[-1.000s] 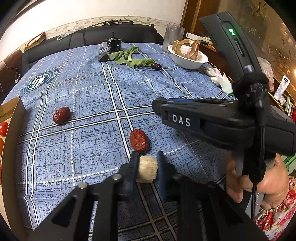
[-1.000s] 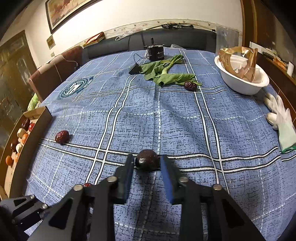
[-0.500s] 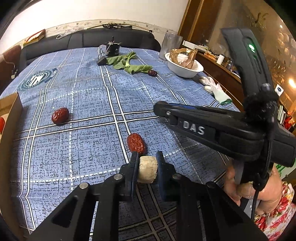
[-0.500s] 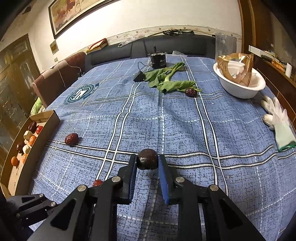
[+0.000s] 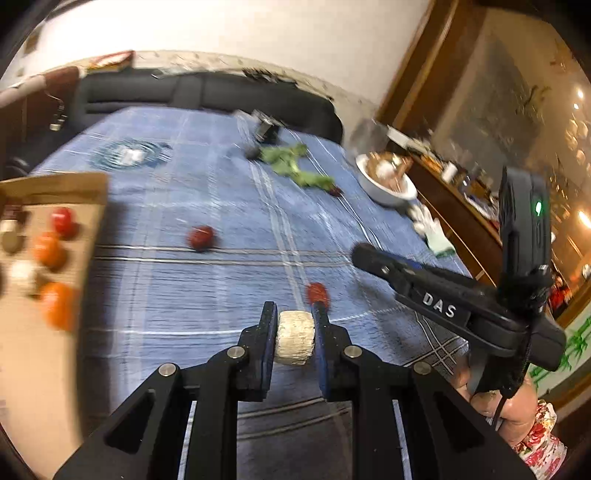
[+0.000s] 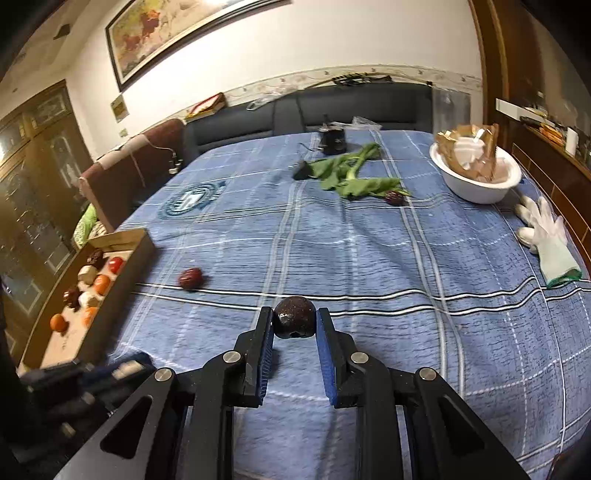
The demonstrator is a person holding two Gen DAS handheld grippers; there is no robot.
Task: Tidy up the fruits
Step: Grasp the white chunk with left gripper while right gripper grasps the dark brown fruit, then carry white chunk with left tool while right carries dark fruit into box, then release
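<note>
Left wrist view: left gripper [image 5: 294, 324] clamping pale cork-like piece [image 5: 295, 342], cardboard box [image 5: 55, 192] lying at 9 o'clock, likely drop-off. Right gripper [image 6: 294, 325] pinching dark round fruit [image 6: 294, 322]; box holding sorted fruits at 9 o'clock.

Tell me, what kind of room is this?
Probably a living or dining room in someone's home. A dark sofa runs along the far side of a table covered with a blue checked tablecloth, a framed painting hangs on the wall, and a wooden cabinet stands at the side.
</note>
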